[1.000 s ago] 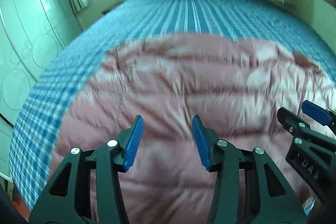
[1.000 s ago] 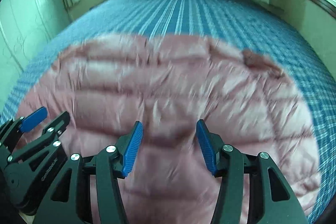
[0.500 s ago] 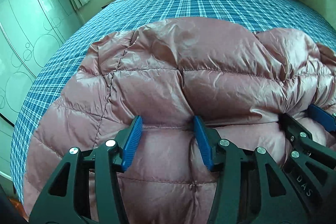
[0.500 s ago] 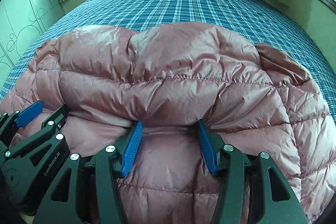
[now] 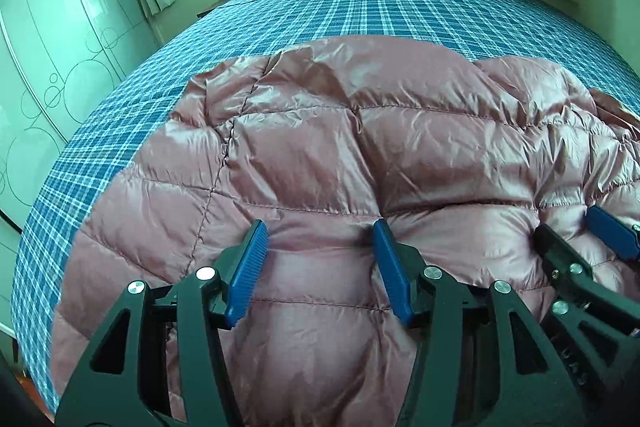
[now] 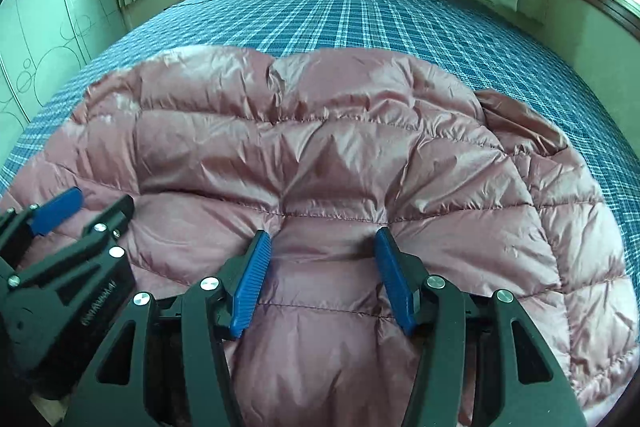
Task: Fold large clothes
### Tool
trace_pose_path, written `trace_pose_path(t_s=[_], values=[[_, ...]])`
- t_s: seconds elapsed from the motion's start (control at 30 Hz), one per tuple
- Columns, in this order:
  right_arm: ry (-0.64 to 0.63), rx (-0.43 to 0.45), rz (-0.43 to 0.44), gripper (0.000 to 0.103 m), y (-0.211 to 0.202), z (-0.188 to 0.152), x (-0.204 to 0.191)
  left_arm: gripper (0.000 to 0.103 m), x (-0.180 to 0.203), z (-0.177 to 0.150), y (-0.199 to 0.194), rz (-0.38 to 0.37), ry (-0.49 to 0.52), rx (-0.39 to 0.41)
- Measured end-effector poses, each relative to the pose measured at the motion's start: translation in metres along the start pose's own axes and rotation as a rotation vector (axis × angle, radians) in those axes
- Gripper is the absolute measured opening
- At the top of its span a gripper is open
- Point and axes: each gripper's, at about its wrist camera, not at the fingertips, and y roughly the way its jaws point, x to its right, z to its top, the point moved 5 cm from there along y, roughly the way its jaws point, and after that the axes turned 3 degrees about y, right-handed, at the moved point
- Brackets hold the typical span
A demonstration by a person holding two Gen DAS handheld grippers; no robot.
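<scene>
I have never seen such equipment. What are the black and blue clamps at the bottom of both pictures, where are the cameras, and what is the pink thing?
There is no robot here. A person holds one two-finger gripper in each hand, and each gripper carries a wide-angle camera that looks forward along its fingers. One picture is from the left gripper, the other from the right gripper; each also shows its neighbour at the edge. The blue parts are the finger pads. The pink thing is a quilted puffer jacket lying on a bed with a blue plaid sheet. Both grippers are open, their pads pressed into the jacket, so nothing is clamped.
</scene>
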Motion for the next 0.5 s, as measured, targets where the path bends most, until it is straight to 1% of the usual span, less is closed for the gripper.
trace_pose_path(t_s=[0.2,0.33,0.5], values=[[0.001,0.013,-0.005,0.056,0.000,-0.003,0.000,0.055,0.000,-0.002,0.002,0.003,0.001,0.006],[-0.004,0.020,-0.014,0.056,0.001,-0.005,-0.002,0.055,-0.003,-0.001,-0.001,-0.020,-0.007,0.005],[-0.002,0.024,-0.013,0.056,0.001,-0.006,-0.003,0.055,-0.016,-0.009,-0.018,-0.054,-0.030,0.014]])
